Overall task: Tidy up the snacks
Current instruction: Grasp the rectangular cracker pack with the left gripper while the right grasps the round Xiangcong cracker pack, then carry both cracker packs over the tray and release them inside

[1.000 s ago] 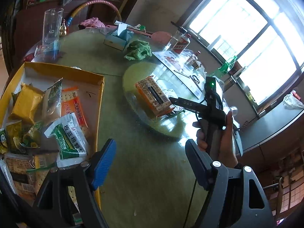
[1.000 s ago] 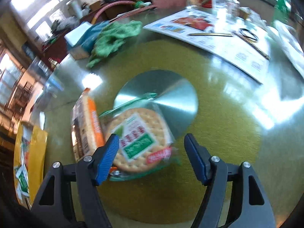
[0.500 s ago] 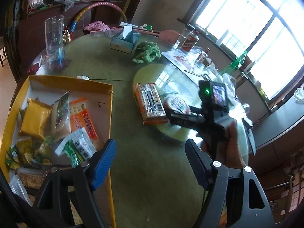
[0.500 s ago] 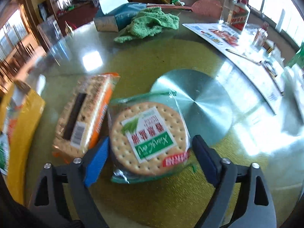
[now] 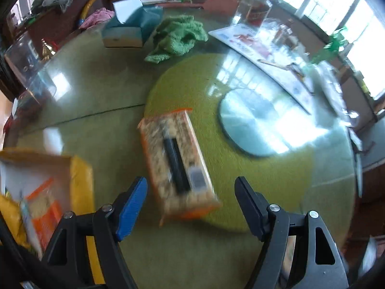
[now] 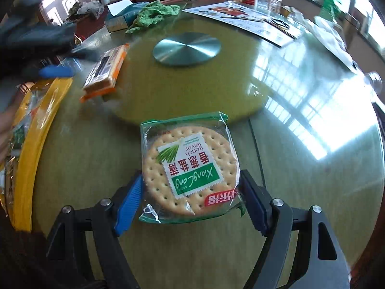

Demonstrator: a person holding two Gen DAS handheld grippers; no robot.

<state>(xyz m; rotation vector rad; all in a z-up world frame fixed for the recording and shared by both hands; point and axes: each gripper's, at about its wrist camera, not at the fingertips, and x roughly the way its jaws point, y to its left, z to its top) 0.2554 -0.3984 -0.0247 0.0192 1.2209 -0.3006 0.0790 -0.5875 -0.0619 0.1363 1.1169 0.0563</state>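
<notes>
round cracker pack (image 6: 190,168) carried off turntable, between closing jaws

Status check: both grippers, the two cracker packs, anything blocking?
Left gripper open over orange cracker pack, no contact. Right gripper closing, round cracker pack between its pads. Yellow tray alongside; nothing blocking.

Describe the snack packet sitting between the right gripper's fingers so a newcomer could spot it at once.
Start at the round glass-topped table with the metal disc at its centre. Nearer than the disc, between the closing jaws of the right gripper, lies the cracker packet. Unlike the oblong orange pack, it is round, clear-wrapped, with a green label.
</notes>
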